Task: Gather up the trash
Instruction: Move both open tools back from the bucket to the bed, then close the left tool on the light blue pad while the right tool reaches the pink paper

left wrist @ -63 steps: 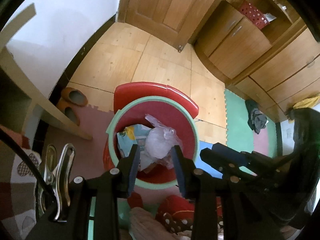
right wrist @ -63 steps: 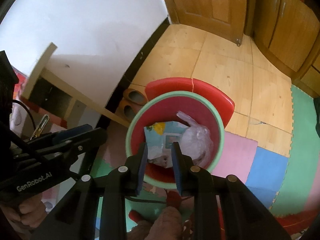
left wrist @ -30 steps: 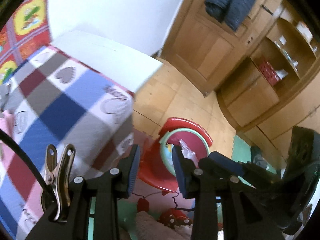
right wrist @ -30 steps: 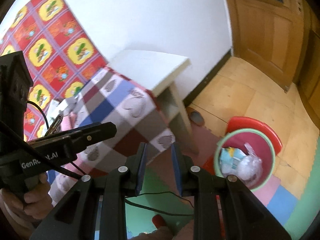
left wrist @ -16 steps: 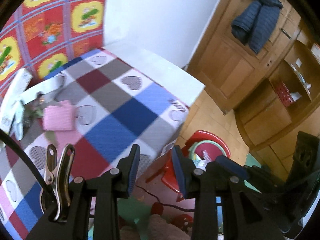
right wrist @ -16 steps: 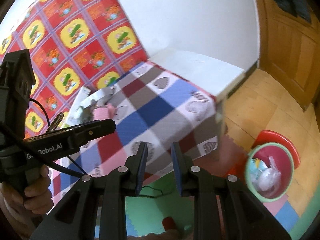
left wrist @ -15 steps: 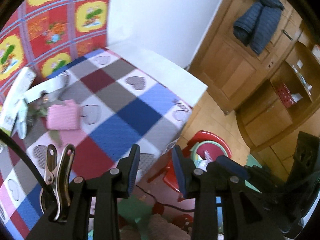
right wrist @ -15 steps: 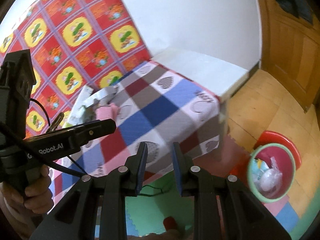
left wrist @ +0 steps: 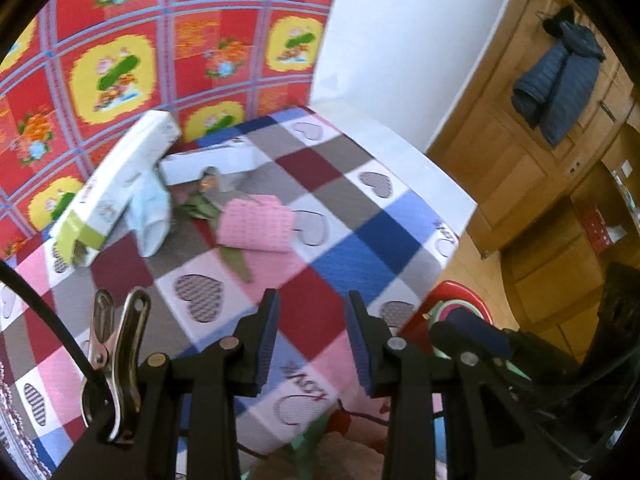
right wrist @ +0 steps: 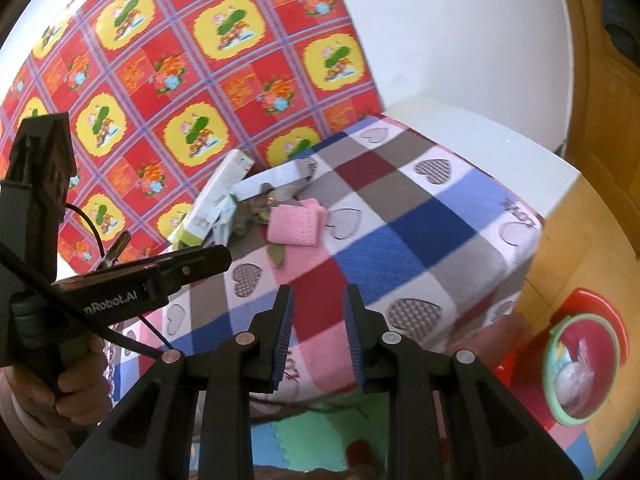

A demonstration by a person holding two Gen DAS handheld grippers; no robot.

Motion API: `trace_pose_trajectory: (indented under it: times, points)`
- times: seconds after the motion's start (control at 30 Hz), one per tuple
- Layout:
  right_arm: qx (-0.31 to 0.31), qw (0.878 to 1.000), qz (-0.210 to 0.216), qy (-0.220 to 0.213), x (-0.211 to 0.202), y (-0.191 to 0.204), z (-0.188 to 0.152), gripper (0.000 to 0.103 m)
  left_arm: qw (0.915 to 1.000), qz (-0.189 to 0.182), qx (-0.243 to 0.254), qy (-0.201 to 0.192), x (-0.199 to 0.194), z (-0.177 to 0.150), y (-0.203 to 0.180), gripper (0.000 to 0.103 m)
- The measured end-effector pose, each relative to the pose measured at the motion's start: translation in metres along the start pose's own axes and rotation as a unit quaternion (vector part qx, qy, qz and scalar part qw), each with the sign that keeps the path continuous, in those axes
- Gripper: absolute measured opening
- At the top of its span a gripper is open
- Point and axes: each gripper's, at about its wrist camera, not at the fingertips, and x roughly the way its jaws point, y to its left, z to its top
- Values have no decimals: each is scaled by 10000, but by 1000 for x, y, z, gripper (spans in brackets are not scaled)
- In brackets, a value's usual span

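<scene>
Trash is gathered in a cluster at the far side of the surface (left wrist: 360,256), close to the red-and-yellow patterned wall covering (right wrist: 168,80) — that is where you will find it. The surface wears a checked cloth with heart motifs, in blue, grey, maroon and pink squares. The largest piece is a long white-and-green carton (left wrist: 116,184), tilted, with its upper end leaning towards the wall covering. A second white box (left wrist: 212,166) lies flat behind it. Just beside the carton sits a pale blue crumpled wrapper (left wrist: 152,216), and to its right a folded pink cloth (left wrist: 256,224) lies flat on the checks. Green leafy scraps (left wrist: 236,260) show around and below the pink cloth; what the small brown bits behind them are, you cannot tell from here.

Down on the wooden floor to the right of the surface stands a red bin with a green rim (right wrist: 580,364), holding a clear plastic bag (right wrist: 576,372) and some printed paper.

Your left hand-held gripper (left wrist: 312,340) hangs over the near part of the cloth, fingers spread with only the checks showing between the blue pads — well apart from the trash. Your right hand-held gripper (right wrist: 318,338) is the same: fingers parted, empty, above the near edge of the surface.
</scene>
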Motion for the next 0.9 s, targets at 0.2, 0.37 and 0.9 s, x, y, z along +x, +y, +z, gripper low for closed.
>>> trace_pose_trajectory:
  times: [0.2, 0.37, 0.9]
  points:
    - [-206, 9997, 77, 118, 13, 9, 12, 26, 9993, 134, -348, 0, 0, 0, 29, 35]
    - [-388, 9987, 237, 237, 30, 8, 34, 26, 9976, 256, -639, 62, 7, 8, 46, 35]
    - [-1158, 9831, 897, 1094, 120, -8, 78, 45, 9772, 1014, -1854, 197, 52, 63, 114, 38]
